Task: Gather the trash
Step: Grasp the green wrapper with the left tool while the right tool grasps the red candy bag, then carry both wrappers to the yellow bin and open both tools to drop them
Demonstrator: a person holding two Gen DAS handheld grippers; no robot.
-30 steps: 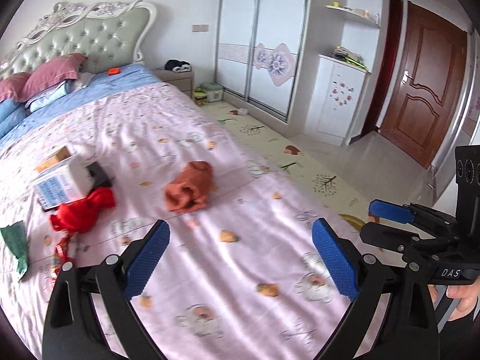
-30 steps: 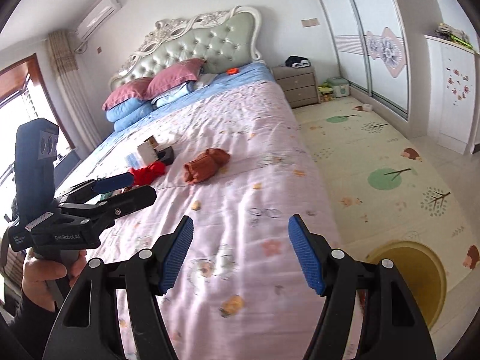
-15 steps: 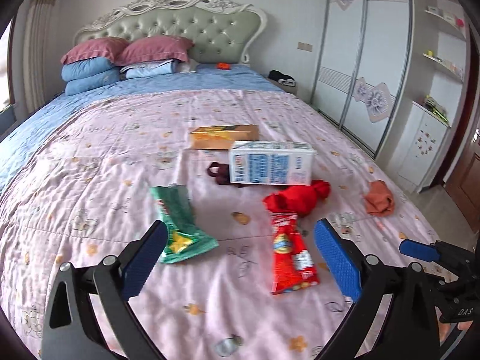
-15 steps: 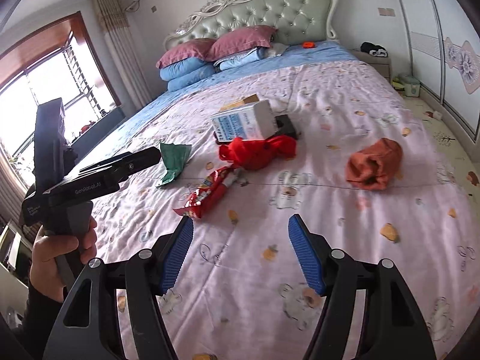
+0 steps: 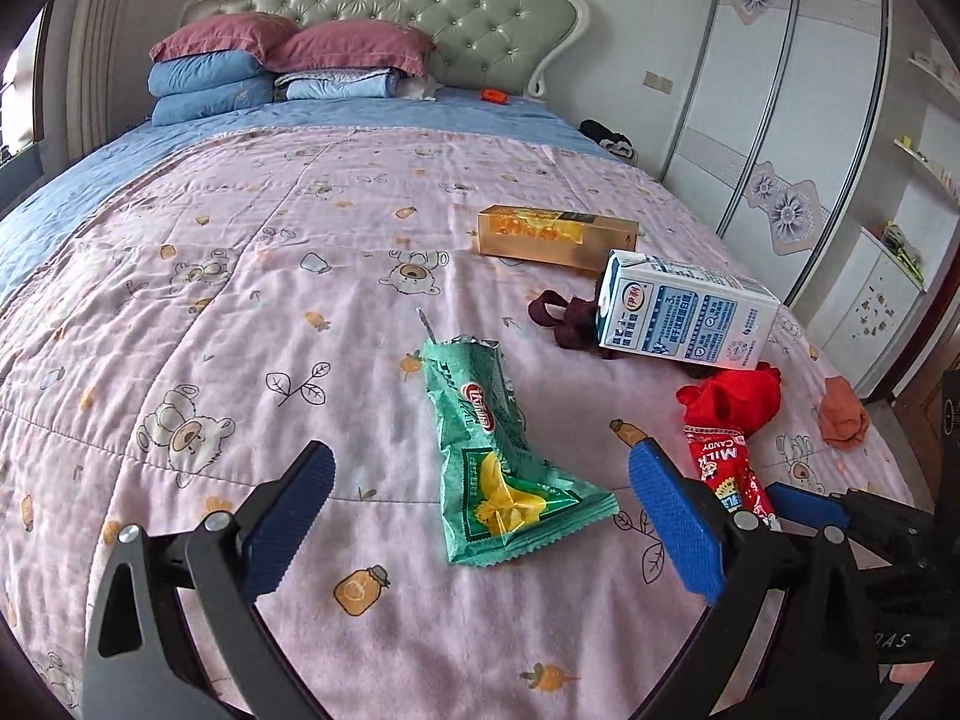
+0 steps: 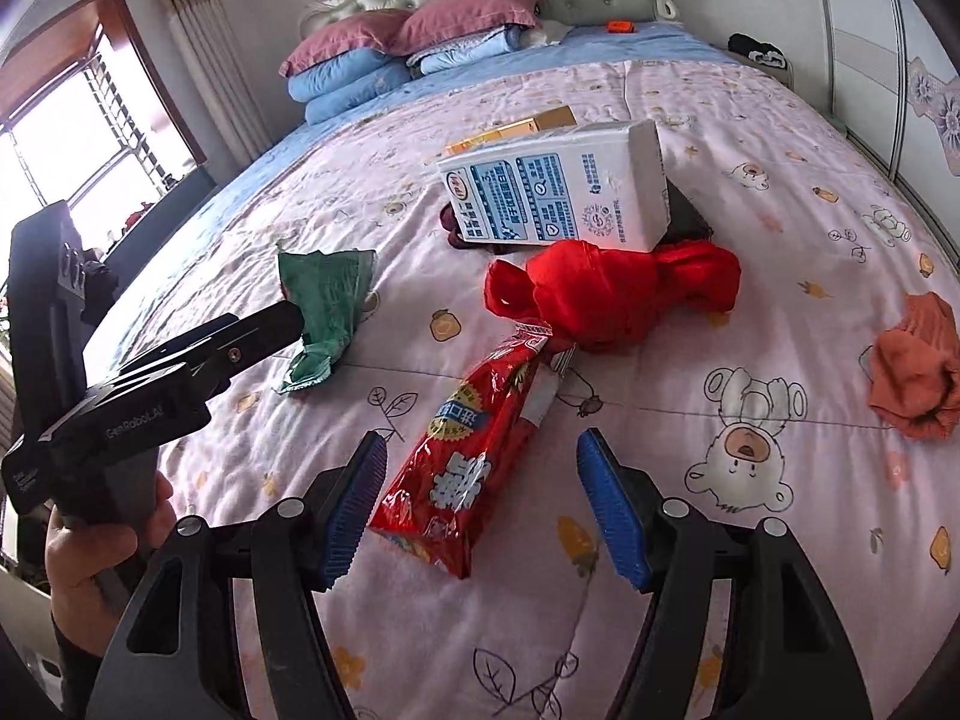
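Note:
A green snack wrapper (image 5: 498, 462) lies on the pink bed quilt (image 5: 210, 312). My left gripper (image 5: 480, 516) is open and hovers over the wrapper's near end. A red candy wrapper (image 6: 474, 462) lies between the open fingers of my right gripper (image 6: 480, 498), which holds nothing. The red wrapper also shows in the left wrist view (image 5: 726, 468). A white and blue milk carton (image 5: 684, 318) lies on its side, and an orange box (image 5: 555, 237) lies behind it. The green wrapper also shows in the right wrist view (image 6: 327, 306), with the left gripper in front of it.
A red cloth (image 6: 618, 294), an orange cloth (image 6: 915, 378) and a dark cloth (image 5: 564, 324) lie on the quilt. Pillows (image 5: 288, 60) are stacked at the headboard. A wardrobe (image 5: 780, 108) stands to the right, a window (image 6: 72, 138) to the left.
Both grippers have swung from the bed's right side toward the trash and come closer. The green wrapper now lies under the left gripper, the red one under the right. Both stay open.

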